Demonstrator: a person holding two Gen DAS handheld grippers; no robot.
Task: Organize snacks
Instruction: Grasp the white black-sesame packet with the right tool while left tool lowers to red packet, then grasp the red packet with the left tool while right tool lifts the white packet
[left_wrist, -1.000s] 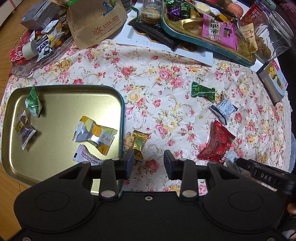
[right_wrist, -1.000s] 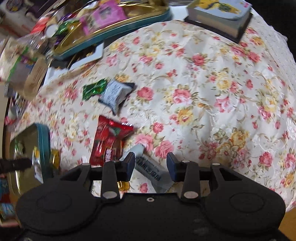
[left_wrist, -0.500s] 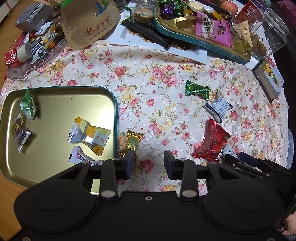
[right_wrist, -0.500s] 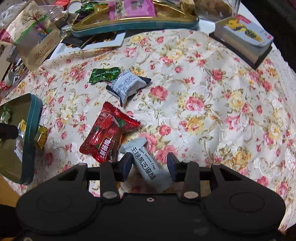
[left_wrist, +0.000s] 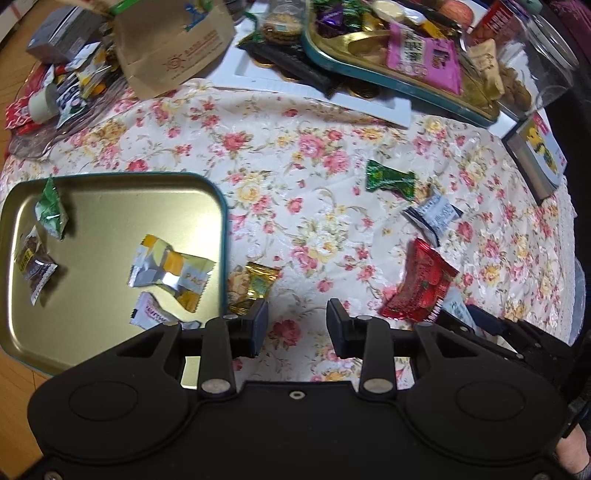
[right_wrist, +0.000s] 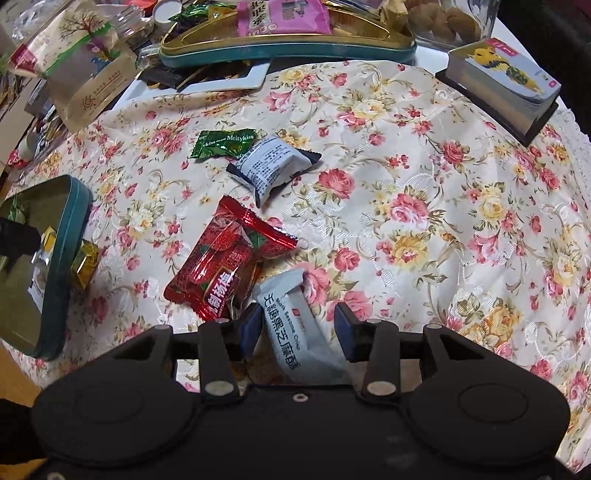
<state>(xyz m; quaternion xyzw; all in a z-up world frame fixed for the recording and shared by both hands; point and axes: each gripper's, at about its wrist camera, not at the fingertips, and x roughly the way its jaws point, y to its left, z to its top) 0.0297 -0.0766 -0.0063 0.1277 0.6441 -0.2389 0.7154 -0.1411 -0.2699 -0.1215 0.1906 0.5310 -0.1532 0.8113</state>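
A gold tray with a teal rim (left_wrist: 92, 206) (right_wrist: 70, 236) holds several wrapped snacks. A gold candy (left_wrist: 256, 286) (right_wrist: 85, 264) lies on the cloth against its right edge. My left gripper (left_wrist: 297, 326) is open and empty, hovering just right of that candy. My right gripper (right_wrist: 295, 326) is open, its fingers on either side of a grey sesame-crisp packet (right_wrist: 295, 328) lying on the cloth. A red packet (right_wrist: 229, 262) (left_wrist: 419, 286) lies beside it. A grey-white packet (right_wrist: 275, 166) (left_wrist: 432, 216) and a green Meltykiss candy (right_wrist: 223, 144) (left_wrist: 389, 179) lie farther off.
A second teal tray heaped with snacks (left_wrist: 399, 62) (right_wrist: 288, 40) stands at the back on a white board (left_wrist: 321, 92). A brown paper bag (left_wrist: 173, 44), a stack of cards (right_wrist: 506, 81) and a clear jar (left_wrist: 535, 55) ring the floral cloth.
My right gripper has moved forward and down so the grey packet now lies between its fingers. My left gripper has shifted slightly; the snacks have not moved.
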